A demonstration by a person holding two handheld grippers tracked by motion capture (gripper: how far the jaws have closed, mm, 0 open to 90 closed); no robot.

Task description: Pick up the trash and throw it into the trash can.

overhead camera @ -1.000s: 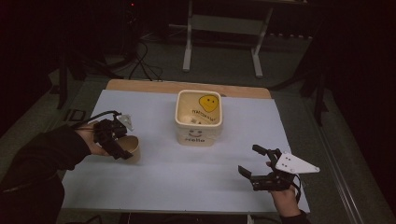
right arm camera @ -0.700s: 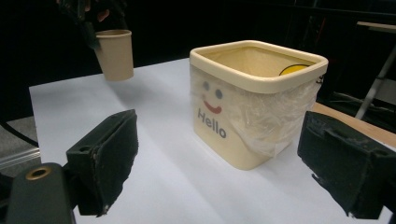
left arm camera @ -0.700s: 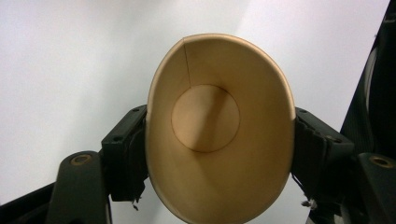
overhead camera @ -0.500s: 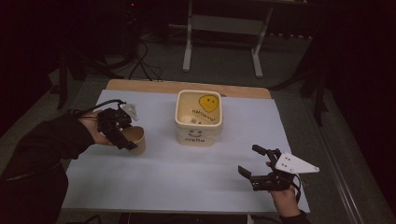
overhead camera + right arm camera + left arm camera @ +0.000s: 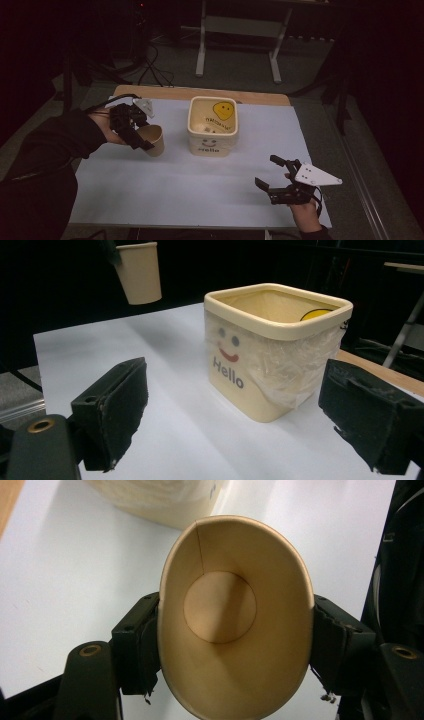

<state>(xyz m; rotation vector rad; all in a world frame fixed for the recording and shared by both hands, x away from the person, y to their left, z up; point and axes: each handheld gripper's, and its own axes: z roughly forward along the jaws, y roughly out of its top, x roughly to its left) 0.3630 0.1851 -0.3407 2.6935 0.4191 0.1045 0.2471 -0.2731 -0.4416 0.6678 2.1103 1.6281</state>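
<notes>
From the high view, your left gripper (image 5: 142,142) clasps a tan paper cup (image 5: 154,139) and holds it clear of the white table (image 5: 165,190), left of the cream square bin (image 5: 212,126) with its yellow smiley. Its jaws have just been closing, with the cup between them. Your right gripper (image 5: 271,174) rests near the table's front right corner, jaws spread apart with nothing in them.

In the left gripper view, you look straight into the cup (image 5: 232,615); both pads press its sides, squeezing the rim into an oval.

In the right gripper view, your jaws stand wide and empty, framing the "Hello" bin (image 5: 272,347). The cup (image 5: 140,272) hangs in the air beyond, upright.
</notes>
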